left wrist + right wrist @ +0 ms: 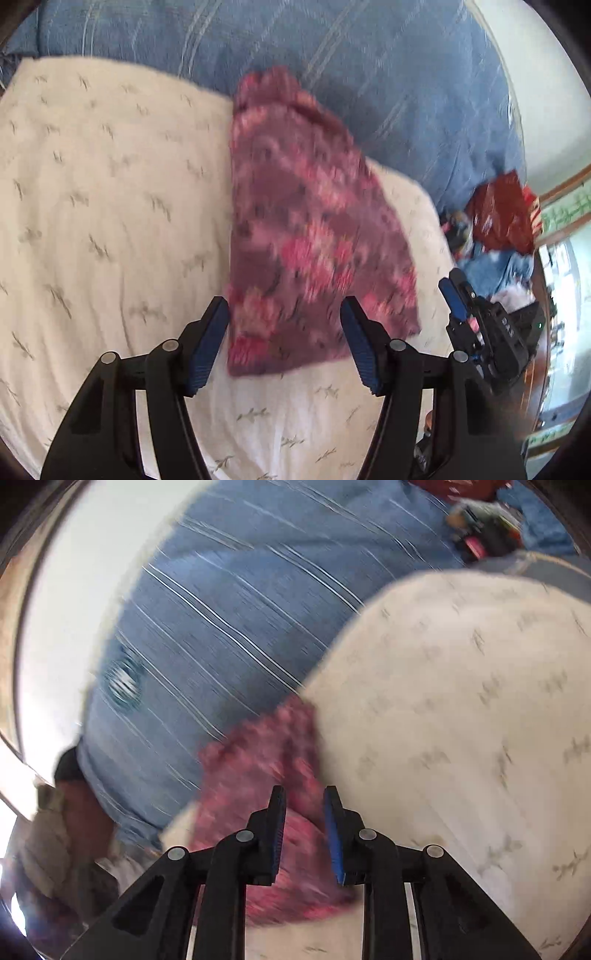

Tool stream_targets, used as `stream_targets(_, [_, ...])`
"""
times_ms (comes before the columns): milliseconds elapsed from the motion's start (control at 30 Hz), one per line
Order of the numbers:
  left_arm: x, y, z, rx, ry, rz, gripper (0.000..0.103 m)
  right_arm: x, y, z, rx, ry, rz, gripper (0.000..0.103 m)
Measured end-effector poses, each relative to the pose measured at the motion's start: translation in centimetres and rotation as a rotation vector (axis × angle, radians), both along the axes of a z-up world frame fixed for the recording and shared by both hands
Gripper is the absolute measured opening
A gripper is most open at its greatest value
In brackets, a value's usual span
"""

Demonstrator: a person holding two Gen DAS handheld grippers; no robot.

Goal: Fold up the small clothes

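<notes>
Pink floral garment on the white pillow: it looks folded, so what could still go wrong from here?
1. The pink floral garment hangs past the white pillow onto the blue striped cover; that end could slump and undo the fold.
2. The right tool has just been opening, and cloth still shows between its fingers; pulling away could drag a layer.
3. The left tool is open above the near hem and could snag it.

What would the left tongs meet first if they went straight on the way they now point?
Most likely the pink garment: it lies flat on the white cloth, straight ahead of the open left tongs. Depth is unclear, so they may touch only its near edge.
</notes>
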State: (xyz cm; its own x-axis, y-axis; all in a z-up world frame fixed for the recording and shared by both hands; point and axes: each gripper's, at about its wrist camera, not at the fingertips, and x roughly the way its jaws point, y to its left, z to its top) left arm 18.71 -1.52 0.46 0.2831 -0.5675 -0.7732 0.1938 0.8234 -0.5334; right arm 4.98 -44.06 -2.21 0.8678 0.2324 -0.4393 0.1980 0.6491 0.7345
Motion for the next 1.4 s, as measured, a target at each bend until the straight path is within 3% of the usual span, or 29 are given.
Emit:
stream_targets(100, [1.8, -0.6, 0.8, 0.002, -0.006, 0.017, 0.062, 2.5, 0.8, 0.6, -0.013, -0.032, 0.061, 0.027])
stream_targets(200, [3.4, -2.4, 0.1, 0.050, -0.011, 0.017, 0.062, 4.6, 1.7, -0.8, 0.005, -0.048, 0.133, 0.027])
stream_targets(300, [4.7, -4.2, -3.2, 0.202, 0.013, 0.018, 0.067, 6.6, 3.3, -4.1, -0.098, 0.138, 0.177, 0.019])
stream_targets(333, [5.1, -4.1, -4.9, 0.178, 0.057, 0.026, 0.073, 6.6, 3.4, -4.4, -0.136, 0.122, 0.166, 0.012])
stream_targets(367, [4.8, -3.8, -4.8, 0.141, 0.021, 0.052, 0.077, 6.6, 3.3, -4.3, -0.146, 0.115, 0.164, 0.012])
stream_targets(533, [4.1, -4.6, -4.5, 0.193, -0.052, 0.009, 0.079, 7.1, 1.9, -4.6, -0.018, 0.128, 0.182, 0.016])
stream_targets(733, [3.8, -3.9, -4.5, 0.161, -0.063, 0.001, 0.080, 7.4, -0.1, -5.8, 0.204, 0.132, 0.193, 0.016])
stream_targets(900, [3.2, -3.7, -4.7, 0.145, -0.093, 0.009, 0.082, 7.5, -0.7, -6.9, 0.308, 0.126, 0.189, 0.016])
stream_targets(1067, [3.0, -3.5, -4.7, 0.140, -0.098, 0.015, 0.083, 7.7, -0.4, -6.3, 0.269, 0.129, 0.187, 0.018])
stream_targets(1167, [2.9, -3.5, -4.7, 0.131, -0.103, 0.014, 0.083, 7.8, 0.1, -5.6, 0.225, 0.111, 0.200, 0.031])
stream_targets(1267, [2.8, -3.2, -4.3, 0.120, -0.090, -0.006, 0.083, 7.6, 0.3, -4.9, 0.204, 0.087, 0.192, 0.034])
stream_targets(1400, [3.9, -0.7, -3.3, -0.070, -0.021, 0.009, 0.083, 6.4, -0.2, -2.8, 0.126, -0.024, 0.124, 0.036])
